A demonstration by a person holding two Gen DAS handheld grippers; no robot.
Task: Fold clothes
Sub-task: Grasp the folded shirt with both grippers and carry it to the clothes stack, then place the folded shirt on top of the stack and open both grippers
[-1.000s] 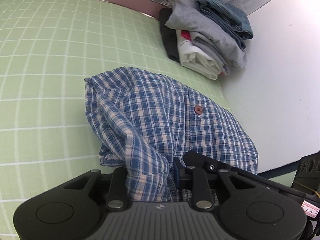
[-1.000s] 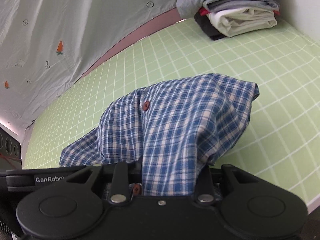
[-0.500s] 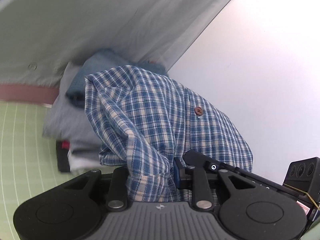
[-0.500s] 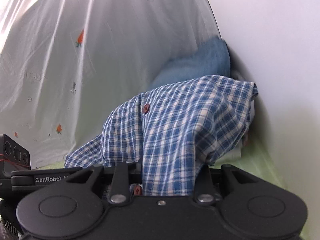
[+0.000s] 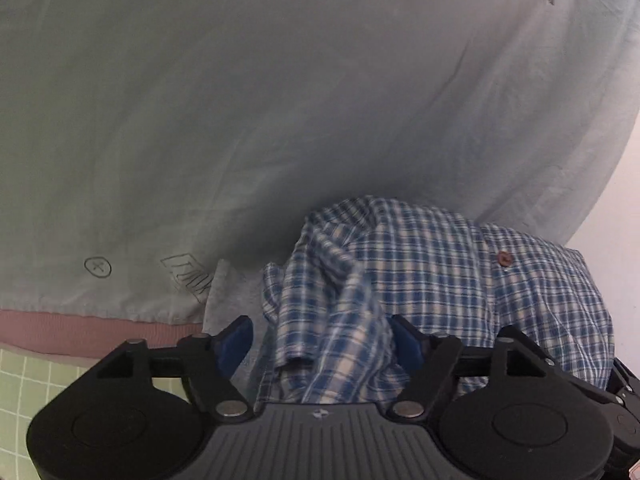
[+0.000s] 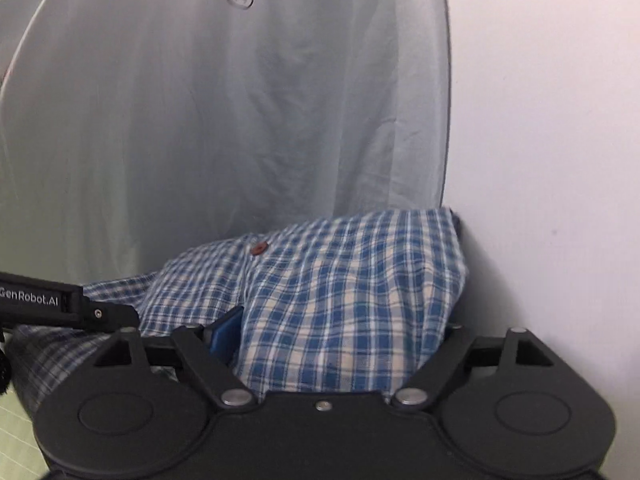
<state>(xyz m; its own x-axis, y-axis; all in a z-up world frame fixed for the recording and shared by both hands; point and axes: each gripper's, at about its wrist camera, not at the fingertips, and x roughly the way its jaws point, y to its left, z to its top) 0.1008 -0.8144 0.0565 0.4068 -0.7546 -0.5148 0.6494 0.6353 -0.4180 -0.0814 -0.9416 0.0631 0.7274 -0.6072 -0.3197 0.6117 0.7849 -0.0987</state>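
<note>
Both jaws just opened around the shirt [image 5: 420,280]; left gripper [image 5: 324,340], right gripper [image 6: 340,340] spread; soft, limp cloth, best pinched at folded edges.

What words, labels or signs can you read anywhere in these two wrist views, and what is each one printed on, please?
"GenRobot.AI": white lettering on the black bar of the left tongs, seen in the right wrist view.
Outlined block letters on the pale curtain: partly hidden and creased, not readable.
Circled cross printed on the same curtain: a sign, no text.
Circled mark with a grey wedge high on the curtain: too blurred to read.
</note>
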